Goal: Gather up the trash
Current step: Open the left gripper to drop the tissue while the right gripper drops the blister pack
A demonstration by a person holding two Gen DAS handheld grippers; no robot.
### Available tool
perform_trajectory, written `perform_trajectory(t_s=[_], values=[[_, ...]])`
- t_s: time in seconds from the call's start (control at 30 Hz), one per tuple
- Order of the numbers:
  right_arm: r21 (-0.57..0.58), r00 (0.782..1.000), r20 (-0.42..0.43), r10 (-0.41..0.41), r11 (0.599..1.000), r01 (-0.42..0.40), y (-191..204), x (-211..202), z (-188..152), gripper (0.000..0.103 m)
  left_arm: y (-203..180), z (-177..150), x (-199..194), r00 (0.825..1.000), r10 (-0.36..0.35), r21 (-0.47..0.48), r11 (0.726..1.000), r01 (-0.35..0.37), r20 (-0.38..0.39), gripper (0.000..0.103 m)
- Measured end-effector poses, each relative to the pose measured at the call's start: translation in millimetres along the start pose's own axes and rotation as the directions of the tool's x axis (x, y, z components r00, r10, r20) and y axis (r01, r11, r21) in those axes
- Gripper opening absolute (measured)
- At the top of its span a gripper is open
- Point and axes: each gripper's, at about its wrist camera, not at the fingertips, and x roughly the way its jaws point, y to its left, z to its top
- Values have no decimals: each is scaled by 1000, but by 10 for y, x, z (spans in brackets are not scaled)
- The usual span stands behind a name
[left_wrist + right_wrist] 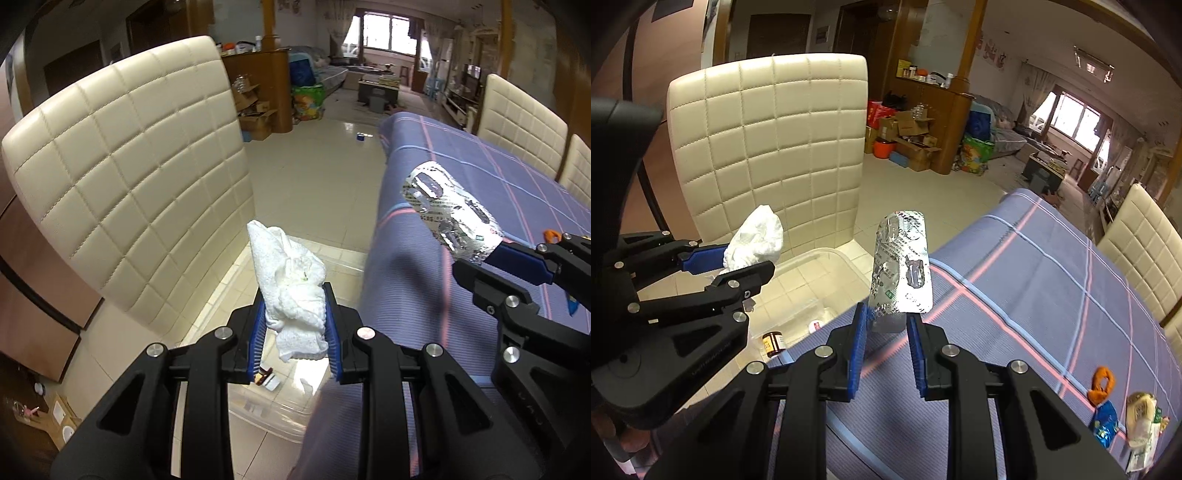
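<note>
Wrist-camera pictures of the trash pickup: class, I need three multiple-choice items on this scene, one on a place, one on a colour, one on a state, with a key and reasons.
1. Where is the clear plastic bin?
A. On the tablecloth
B. On the floor beside the table
C. On the chair seat

2. What colour are the gripper pads?
A. Blue
B. Red
C. Green

3. What does the right gripper hold?
A. Nothing
B. A brown bottle
C. A silver blister pack

Key: 1 B, it stands on tiles between the cream chair and the table edge. 2 A, blue strips line the fingers. 3 C, the foil pack stands between its pads, while the left gripper grips a white tissue.
</note>
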Motion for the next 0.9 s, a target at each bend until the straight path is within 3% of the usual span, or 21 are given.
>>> perform_trajectory(t_s=[0.53,0.6,0.67,0.73,0.9], values=[[-6,1000,-19,23,1000,-23,-37,232,61,22,140,72,282,999,20,-24,1000,-20,-37,32],[-5,1000,-23,19,1000,-19,-52,251,50,22,136,70,316,999,14,-21,1000,-15,-50,40],[1,999,-29,23,1000,-23,-69,277,43,22,159,71,323,998,32,-33,999,-34,-48,99],[0,999,-33,24,1000,-24,-74,284,44,22,201,60,291,998,59,-53,997,-59,-5,100],[-1,999,-35,29,1000,-29,-51,321,71,22,262,12,353,996,80,-46,996,-81,-30,100]])
